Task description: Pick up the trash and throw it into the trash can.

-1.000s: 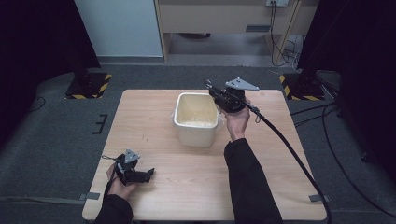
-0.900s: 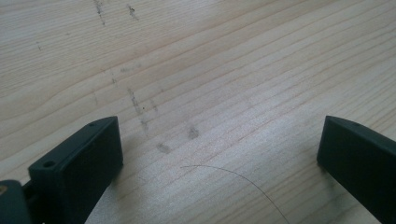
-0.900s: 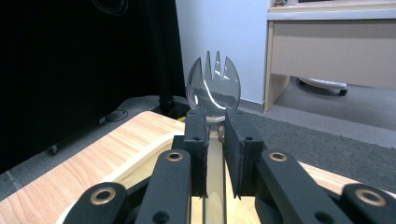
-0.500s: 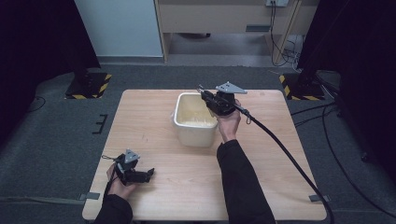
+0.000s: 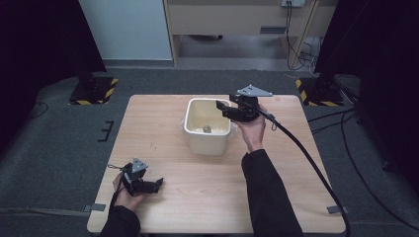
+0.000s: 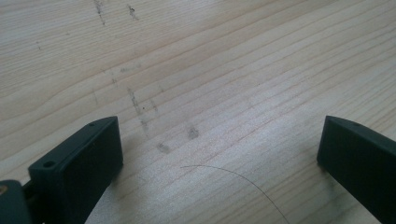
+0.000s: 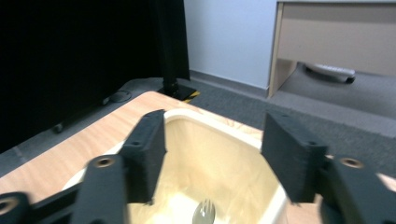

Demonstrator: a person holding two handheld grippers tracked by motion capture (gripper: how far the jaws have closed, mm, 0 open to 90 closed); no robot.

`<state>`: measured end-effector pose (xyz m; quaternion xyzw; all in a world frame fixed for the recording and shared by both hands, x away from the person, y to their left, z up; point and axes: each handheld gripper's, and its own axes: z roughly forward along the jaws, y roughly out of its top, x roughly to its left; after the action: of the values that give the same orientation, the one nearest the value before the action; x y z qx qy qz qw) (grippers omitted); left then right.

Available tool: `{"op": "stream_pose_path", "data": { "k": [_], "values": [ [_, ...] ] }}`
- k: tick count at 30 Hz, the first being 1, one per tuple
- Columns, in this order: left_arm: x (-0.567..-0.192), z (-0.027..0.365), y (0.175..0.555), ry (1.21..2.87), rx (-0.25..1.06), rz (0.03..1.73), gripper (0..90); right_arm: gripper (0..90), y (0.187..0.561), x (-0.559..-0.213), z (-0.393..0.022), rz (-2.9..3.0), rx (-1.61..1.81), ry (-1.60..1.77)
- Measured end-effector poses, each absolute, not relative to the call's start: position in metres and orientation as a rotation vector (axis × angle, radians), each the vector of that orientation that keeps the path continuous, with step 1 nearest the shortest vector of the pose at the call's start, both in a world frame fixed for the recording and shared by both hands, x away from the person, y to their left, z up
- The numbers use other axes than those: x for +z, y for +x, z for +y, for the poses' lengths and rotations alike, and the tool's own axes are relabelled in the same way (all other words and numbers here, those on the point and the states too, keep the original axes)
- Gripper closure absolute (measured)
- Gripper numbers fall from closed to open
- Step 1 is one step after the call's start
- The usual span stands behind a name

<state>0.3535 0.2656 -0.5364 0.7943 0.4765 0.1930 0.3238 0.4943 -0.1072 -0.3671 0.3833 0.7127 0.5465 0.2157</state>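
Left gripper [image 5: 141, 181]: near-left on the table [image 5: 163, 123], held low in the left hand [image 5: 124, 190]; fingers [image 6: 79, 163] spread wide, released, bare wood between them.
Tub [image 5: 207, 126]: cream, square, centre-far on the table, upright; a small grey object [image 5: 207, 129] lies on its floor. What it is, cannot tell.
Right gripper [image 5: 232, 111]: held by the right hand [image 5: 252, 129] over the tub's right rim, pointing left; fingers [image 7: 147, 149] apart, released, holding nothing.
Cable [image 5: 306, 158]: trails right and near from the right gripper, off the table.
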Motion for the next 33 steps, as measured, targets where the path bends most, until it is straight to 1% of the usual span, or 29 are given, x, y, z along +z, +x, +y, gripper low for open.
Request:
{"op": "stream_pose_path", "data": {
  "k": [1,4,6,7,13,17,18,22,23,24,25,27,31,32,33],
  "values": [
    [-0.536,0.266,0.353,2.084,0.506,1.250,0.0,34.1,0.494,-0.367,-0.107,1.976,1.515,1.062],
    [-0.536,0.266,0.353,2.084,0.506,1.250,0.0,21.9,0.479,-0.364,-0.128,1.937,1.459,1.081],
    [-0.536,0.266,0.353,2.084,0.506,1.250,0.0,20.6,0.476,-0.364,-0.133,1.937,1.442,1.089],
    [-0.536,0.266,0.353,2.084,0.506,1.250,0.0,17.6,0.470,-0.368,-0.142,1.957,1.420,1.109],
    [-0.536,0.266,0.353,2.084,0.507,1.250,0.0,8.4,0.450,-0.386,-0.162,1.972,1.391,1.105],
    [-0.536,0.266,0.353,2.084,0.506,1.250,0.0,5.4,0.440,-0.399,-0.173,1.995,1.378,1.131],
    [-0.536,0.266,0.353,2.084,0.506,1.250,0.0,4.6,0.433,-0.408,-0.179,2.009,1.353,1.143],
    [-0.536,0.266,0.353,2.083,0.507,1.250,0.0,4.3,0.425,-0.421,-0.187,2.038,1.300,1.147],
    [-0.536,0.266,0.353,2.084,0.507,1.250,0.0,4.1,0.418,-0.433,-0.194,2.071,1.230,1.162],
    [-0.536,0.266,0.353,2.084,0.507,1.250,0.0,4.1,0.418,-0.433,-0.194,2.071,1.230,1.162],
    [-0.536,0.266,0.353,2.084,0.506,1.250,0.0,3.1,0.413,-0.444,-0.199,2.102,1.188,1.188],
    [-0.536,0.266,0.353,2.083,0.507,1.250,0.0,2.6,0.408,-0.455,-0.205,2.117,1.168,1.214],
    [-0.536,0.266,0.353,2.084,0.506,1.250,0.0,2.1,0.399,-0.474,-0.214,2.151,1.114,1.238],
    [-0.536,0.266,0.353,2.084,0.506,1.250,0.0,2.1,0.399,-0.474,-0.214,2.151,1.114,1.238],
    [-0.536,0.266,0.353,2.083,0.507,1.250,0.0,2.1,0.393,-0.486,-0.219,2.170,1.096,1.253]
  ]
}}
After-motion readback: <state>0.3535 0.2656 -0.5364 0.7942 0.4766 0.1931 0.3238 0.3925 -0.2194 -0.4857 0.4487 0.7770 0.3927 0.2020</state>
